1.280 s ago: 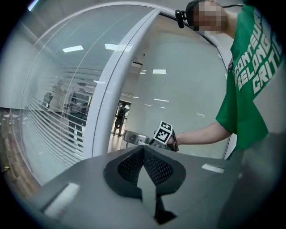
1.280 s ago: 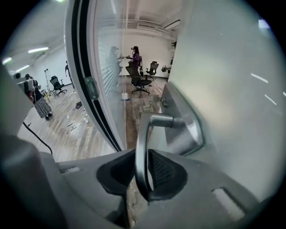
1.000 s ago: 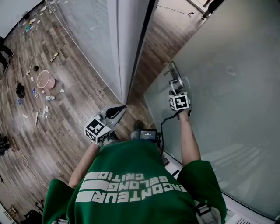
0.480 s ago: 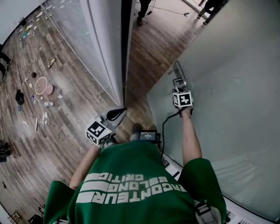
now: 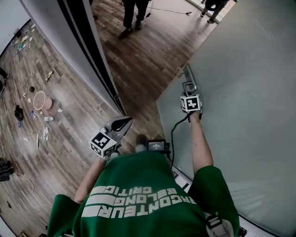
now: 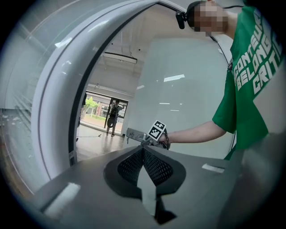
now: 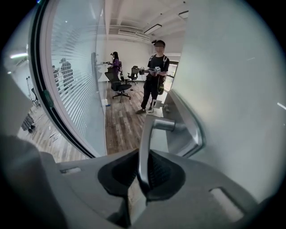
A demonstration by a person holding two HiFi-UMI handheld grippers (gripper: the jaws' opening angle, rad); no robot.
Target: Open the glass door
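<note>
Clamping the right gripper (image 7: 142,176), jaws just closing, about the door handle (image 5: 188,76) at centre right, lever lying lengthwise straight ahead between them. Swinging the glass door (image 5: 240,92), filling the frame's right, off the door frame (image 5: 102,69) upper left; holding the left gripper (image 6: 144,156) shut, empty, farther off.

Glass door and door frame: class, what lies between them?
In the head view, wooden floor fills the gap between glass door and door frame; people stand farther off.
</note>
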